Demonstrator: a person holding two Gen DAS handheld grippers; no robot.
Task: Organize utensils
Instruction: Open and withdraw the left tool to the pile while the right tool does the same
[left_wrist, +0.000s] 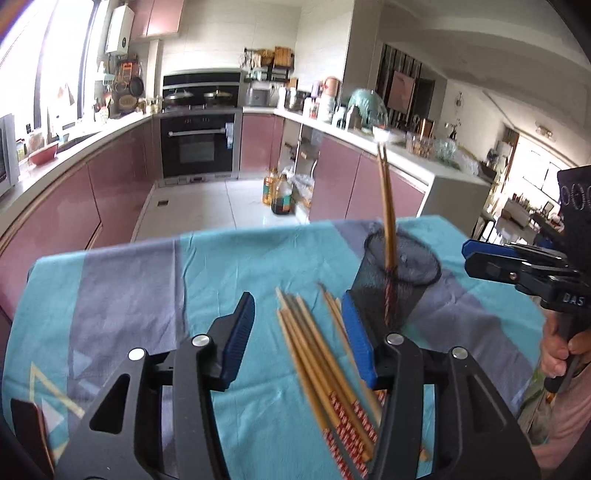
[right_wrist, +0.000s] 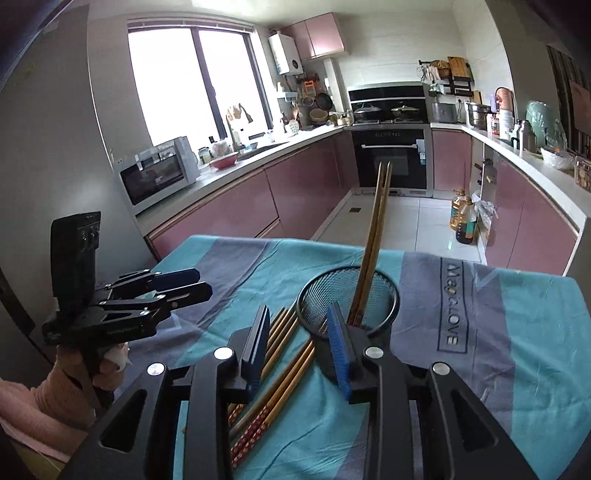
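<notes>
Chopsticks (left_wrist: 325, 362) lie loose in a fanned bundle on the table (left_wrist: 129, 295), which is covered by a teal and grey cloth. Their patterned red ends point toward the cameras and their plain tips point toward the far edge. In the right wrist view the same bundle (right_wrist: 280, 373) lies just left of the holder and passes beneath the gripper.

Two further chopsticks, the standing pair (left_wrist: 388, 221), rest inside a black mesh holder (left_wrist: 397, 280). They lean against its rim with their tips well above it. In the right wrist view the standing pair (right_wrist: 373, 240) tilts slightly right out of the holder (right_wrist: 384, 291), which stands upright on the cloth just beside the loose bundle.

Left gripper (left_wrist: 299, 325): jaws spread wide and empty, positioned above the bundle, with the loose chopsticks showing between the blue pads. The right-hand pad sits close to the holder wall; contact cannot be determined. From the right wrist view the left gripper (right_wrist: 199, 282) appears at the left side of the table, held in a hand (right_wrist: 107, 365).

Right gripper (right_wrist: 299, 332): jaws apart, nothing between them, positioned over the near rim of the holder and the bundle. In the left wrist view the right gripper (left_wrist: 469, 254) enters from the right, near the holder.
</notes>
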